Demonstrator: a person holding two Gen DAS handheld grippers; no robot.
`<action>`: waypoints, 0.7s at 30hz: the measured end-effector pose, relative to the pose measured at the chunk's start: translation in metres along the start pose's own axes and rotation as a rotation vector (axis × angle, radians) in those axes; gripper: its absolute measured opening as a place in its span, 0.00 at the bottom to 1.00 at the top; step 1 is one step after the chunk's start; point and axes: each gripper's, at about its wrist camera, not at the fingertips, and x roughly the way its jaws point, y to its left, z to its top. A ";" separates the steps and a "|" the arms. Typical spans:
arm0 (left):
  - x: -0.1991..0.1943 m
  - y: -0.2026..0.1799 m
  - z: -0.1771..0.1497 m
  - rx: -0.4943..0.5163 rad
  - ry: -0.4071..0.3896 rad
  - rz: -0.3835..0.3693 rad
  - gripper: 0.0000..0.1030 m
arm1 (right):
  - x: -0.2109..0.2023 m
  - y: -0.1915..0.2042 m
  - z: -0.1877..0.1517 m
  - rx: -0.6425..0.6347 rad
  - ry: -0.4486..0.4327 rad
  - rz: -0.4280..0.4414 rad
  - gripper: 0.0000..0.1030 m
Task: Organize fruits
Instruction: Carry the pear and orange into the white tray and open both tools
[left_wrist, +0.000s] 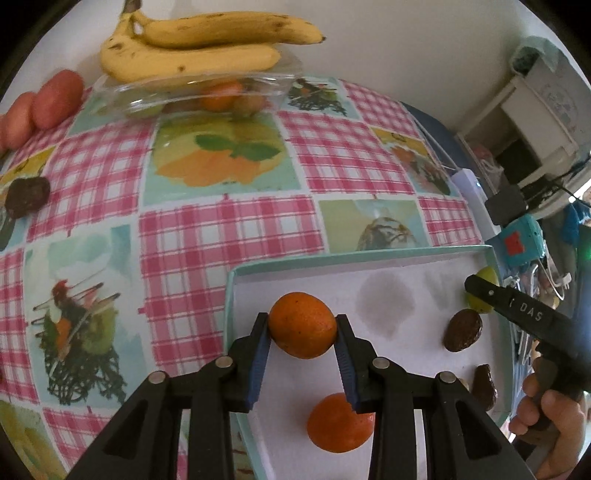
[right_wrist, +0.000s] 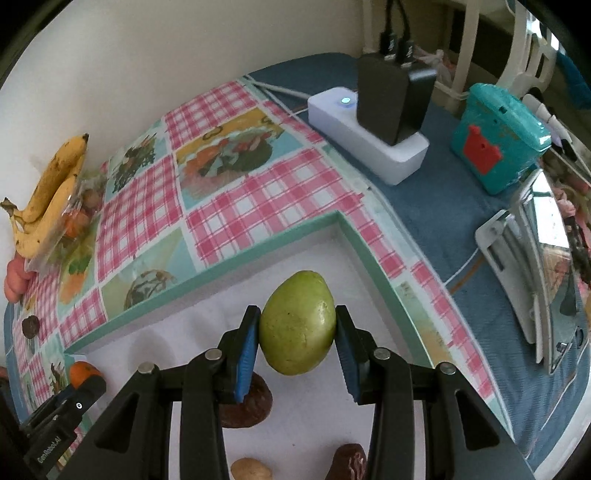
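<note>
At the far left edge of the left wrist view, two pink-red fruits (left_wrist: 48, 103) are cut off by the lens rim, and a dark brown wrinkled fruit (left_wrist: 27, 197) lies nearer on the pink checked tablecloth (left_wrist: 207, 229). Farther back, yellow bananas (left_wrist: 199, 44) rest on a clear plastic container (left_wrist: 192, 94) whose contents blur together. The left gripper (left_wrist: 302, 332) clamps a round orange mandarin (left_wrist: 302, 325) above the near-left part of the shallow white tray with a mint-green rim (left_wrist: 369, 256); a second mandarin (left_wrist: 338, 424) sits half hidden under its finger. To the right, the right gripper (right_wrist: 297, 332) closes on a smooth green oval fruit (right_wrist: 297, 323) over the tray's far right corner, hiding part of a brown fruit (right_wrist: 255, 406) beneath.
</note>
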 end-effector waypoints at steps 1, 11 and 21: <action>-0.001 0.003 0.000 -0.012 0.001 0.003 0.36 | 0.002 0.002 -0.001 -0.002 0.005 0.007 0.40; -0.016 0.039 -0.006 -0.114 0.000 0.041 0.37 | 0.003 0.047 -0.009 -0.130 0.008 0.001 0.40; -0.023 0.056 -0.013 -0.161 -0.004 0.035 0.37 | 0.010 0.078 -0.022 -0.243 0.005 -0.048 0.40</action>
